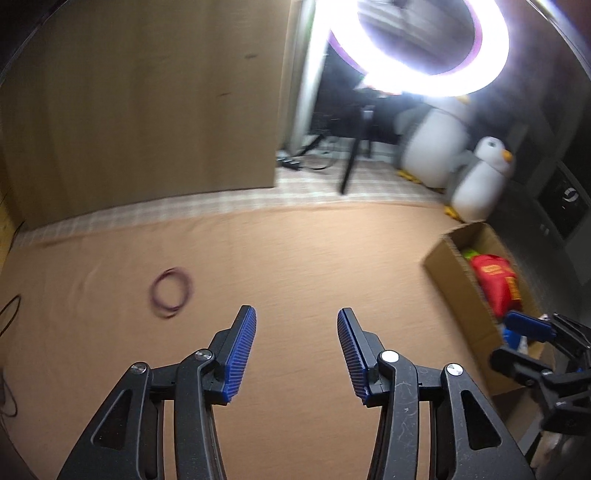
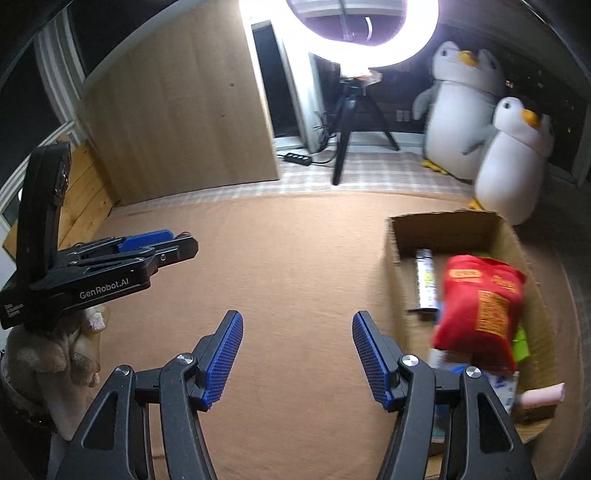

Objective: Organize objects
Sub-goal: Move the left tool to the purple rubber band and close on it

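My left gripper (image 1: 296, 314) stands open over the orange cloth (image 1: 295, 258), nothing between its blue pads. A loop of purple hair bands (image 1: 171, 293) lies on the cloth ahead and to its left. My right gripper (image 2: 297, 317) is open too and holds nothing. To its right sits a cardboard box (image 2: 443, 225) with a red snack bag (image 2: 480, 310), a dark packet (image 2: 424, 284), a pink tube (image 2: 543, 397) and other small items. In the left wrist view the same box (image 1: 454, 273) is at the right, with the right gripper (image 1: 517, 339) over its near end. The left gripper (image 2: 177, 243) shows at left in the right wrist view.
A wooden panel (image 1: 147, 110) stands behind the cloth. A lit ring light (image 2: 362, 33) on a black tripod (image 2: 351, 122) and a power strip (image 2: 297, 158) sit on checked fabric. Two plush penguins (image 2: 513, 162) stand at the back right. A person's fleece sleeve (image 2: 55, 354) is at the left.
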`<act>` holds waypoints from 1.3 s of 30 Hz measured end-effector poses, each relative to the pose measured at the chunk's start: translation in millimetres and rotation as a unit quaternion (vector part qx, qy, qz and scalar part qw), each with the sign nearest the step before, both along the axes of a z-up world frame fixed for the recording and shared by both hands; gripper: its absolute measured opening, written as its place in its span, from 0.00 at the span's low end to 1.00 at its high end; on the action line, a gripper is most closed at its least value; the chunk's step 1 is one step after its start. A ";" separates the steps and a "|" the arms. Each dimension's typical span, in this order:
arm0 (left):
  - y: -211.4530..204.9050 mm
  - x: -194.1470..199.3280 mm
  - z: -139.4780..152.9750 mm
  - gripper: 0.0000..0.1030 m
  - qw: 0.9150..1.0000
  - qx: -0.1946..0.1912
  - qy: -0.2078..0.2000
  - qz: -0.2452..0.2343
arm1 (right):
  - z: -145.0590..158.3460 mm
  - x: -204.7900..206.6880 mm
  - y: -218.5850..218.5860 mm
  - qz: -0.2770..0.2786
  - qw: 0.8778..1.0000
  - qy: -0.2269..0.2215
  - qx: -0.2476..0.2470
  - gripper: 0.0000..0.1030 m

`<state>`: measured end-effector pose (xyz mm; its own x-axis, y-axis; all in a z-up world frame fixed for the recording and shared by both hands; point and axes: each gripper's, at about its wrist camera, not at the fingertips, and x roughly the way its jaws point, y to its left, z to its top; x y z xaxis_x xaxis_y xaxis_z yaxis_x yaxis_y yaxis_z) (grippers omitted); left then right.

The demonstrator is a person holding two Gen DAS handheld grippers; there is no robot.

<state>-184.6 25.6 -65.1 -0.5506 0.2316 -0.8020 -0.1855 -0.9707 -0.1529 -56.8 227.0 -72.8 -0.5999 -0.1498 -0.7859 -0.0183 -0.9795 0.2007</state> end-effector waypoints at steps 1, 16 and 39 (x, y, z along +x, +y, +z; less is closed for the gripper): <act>-11.6 -1.9 -2.9 0.59 1.000 -0.002 -0.003 0.008 | -0.8 -2.1 -5.2 0.002 1.000 -0.001 0.000 0.57; -103.4 -61.0 -53.1 0.76 0.995 -0.029 -0.066 0.068 | -17.1 -13.2 -36.0 0.001 1.000 -0.020 -0.005 0.63; -86.8 -133.3 -101.3 0.62 0.982 -0.079 -0.153 0.072 | -40.2 -4.2 4.6 -0.041 0.997 -0.045 -0.036 0.64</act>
